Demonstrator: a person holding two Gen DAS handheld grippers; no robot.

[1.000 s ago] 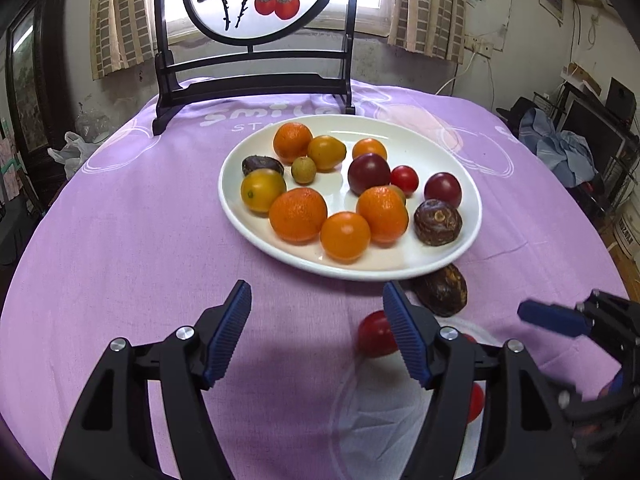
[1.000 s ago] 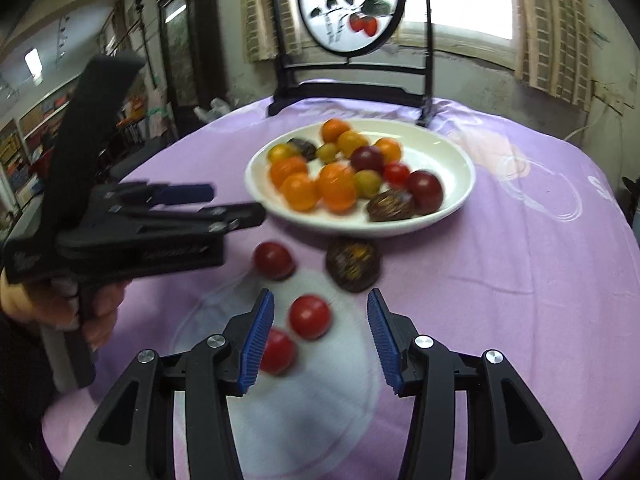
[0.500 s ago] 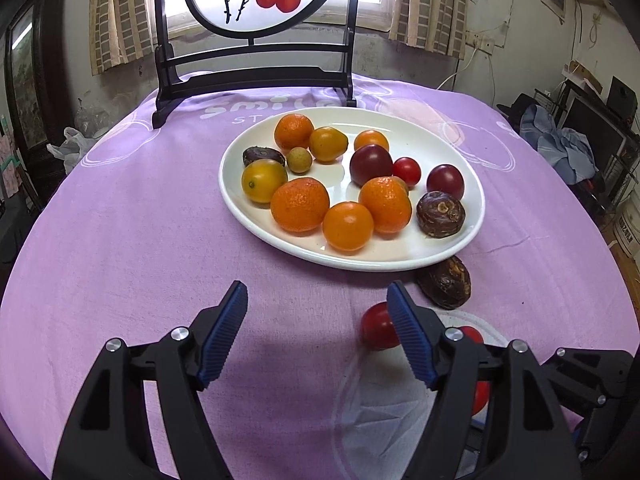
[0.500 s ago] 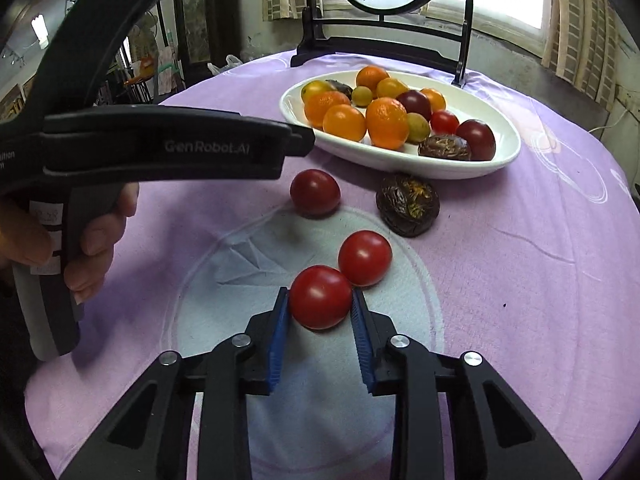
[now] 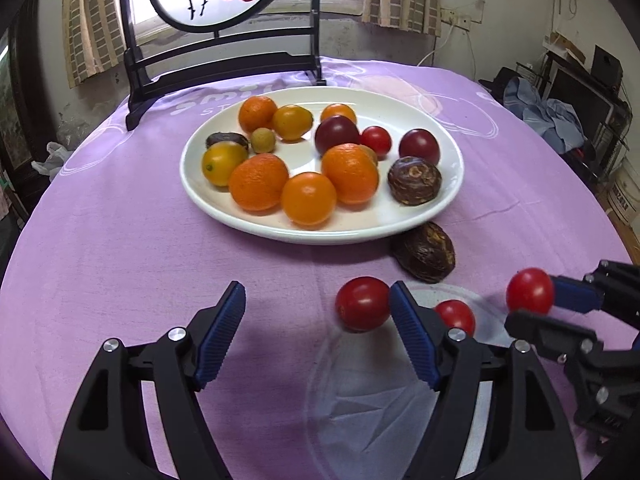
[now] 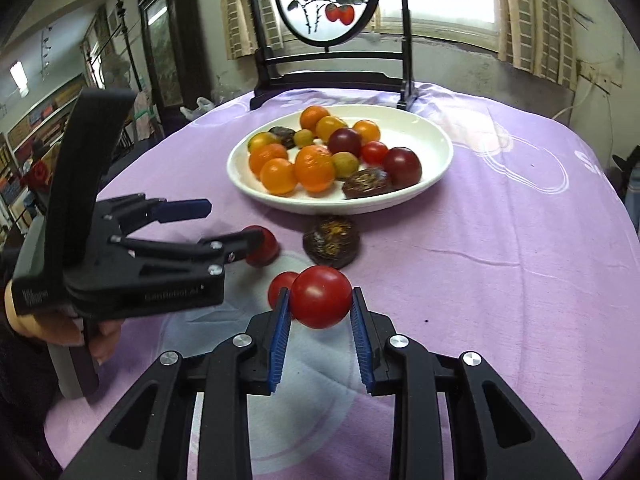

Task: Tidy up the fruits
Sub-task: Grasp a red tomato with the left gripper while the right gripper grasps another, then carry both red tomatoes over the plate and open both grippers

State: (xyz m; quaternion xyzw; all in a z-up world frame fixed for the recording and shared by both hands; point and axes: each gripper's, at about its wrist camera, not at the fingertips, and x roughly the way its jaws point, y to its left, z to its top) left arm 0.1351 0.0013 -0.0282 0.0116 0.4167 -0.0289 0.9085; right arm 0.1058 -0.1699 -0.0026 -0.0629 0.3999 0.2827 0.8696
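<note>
My right gripper (image 6: 319, 312) is shut on a red tomato (image 6: 321, 297) and holds it above the cloth; it also shows in the left wrist view (image 5: 530, 291). My left gripper (image 5: 316, 334) is open and empty, low over the cloth. A second red tomato (image 5: 363, 303) lies between its jaws, close against the right finger (image 5: 408, 328). A third tomato (image 5: 456, 316) lies beyond that finger. A dark wrinkled passion fruit (image 5: 425, 252) lies by the white plate (image 5: 448, 196) of oranges, tomatoes and plums.
A black-framed round screen (image 5: 224, 12) stands at the table's far side behind the plate. The purple tablecloth (image 5: 120, 240) covers the round table. Clutter and clothes (image 5: 552, 116) sit off the right edge. A printed white circle (image 6: 320, 400) marks the cloth under the gripper.
My right gripper closed on a tomato and lifted it off the cloth. My left gripper moved forward and right, so a second tomato now lies inside its right finger.
</note>
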